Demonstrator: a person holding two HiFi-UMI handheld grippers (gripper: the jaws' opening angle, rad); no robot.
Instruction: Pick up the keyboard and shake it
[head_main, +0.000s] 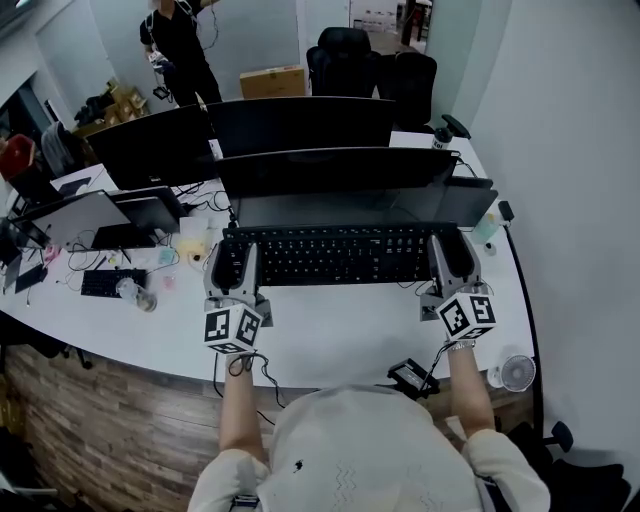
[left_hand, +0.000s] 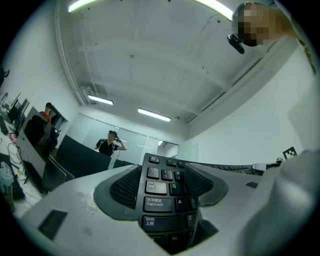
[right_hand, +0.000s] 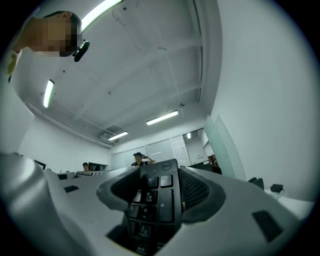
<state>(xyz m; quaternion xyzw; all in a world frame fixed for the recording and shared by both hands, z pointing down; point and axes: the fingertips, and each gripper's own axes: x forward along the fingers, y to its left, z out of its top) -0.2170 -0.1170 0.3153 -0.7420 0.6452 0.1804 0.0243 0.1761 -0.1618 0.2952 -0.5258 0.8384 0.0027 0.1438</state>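
Observation:
A long black keyboard (head_main: 335, 254) lies across the white desk (head_main: 330, 335) in front of the monitors. My left gripper (head_main: 232, 268) is shut on the keyboard's left end, and in the left gripper view its ribbed pads (left_hand: 124, 188) clamp the Caps Lock and Shift keys (left_hand: 159, 192). At the right end of the keyboard, my right gripper (head_main: 450, 258) is shut on it. In the right gripper view the number-pad keys (right_hand: 159, 192) sit between the pads (right_hand: 192, 190). Both gripper views tilt up toward the ceiling.
Two dark monitors (head_main: 335, 165) stand just behind the keyboard. A laptop (head_main: 85, 215), a small keyboard (head_main: 98, 282) and cables clutter the desk's left. A black adapter (head_main: 408, 375) and a small fan (head_main: 516, 372) sit near the front right edge. A person (head_main: 180, 45) stands at the back.

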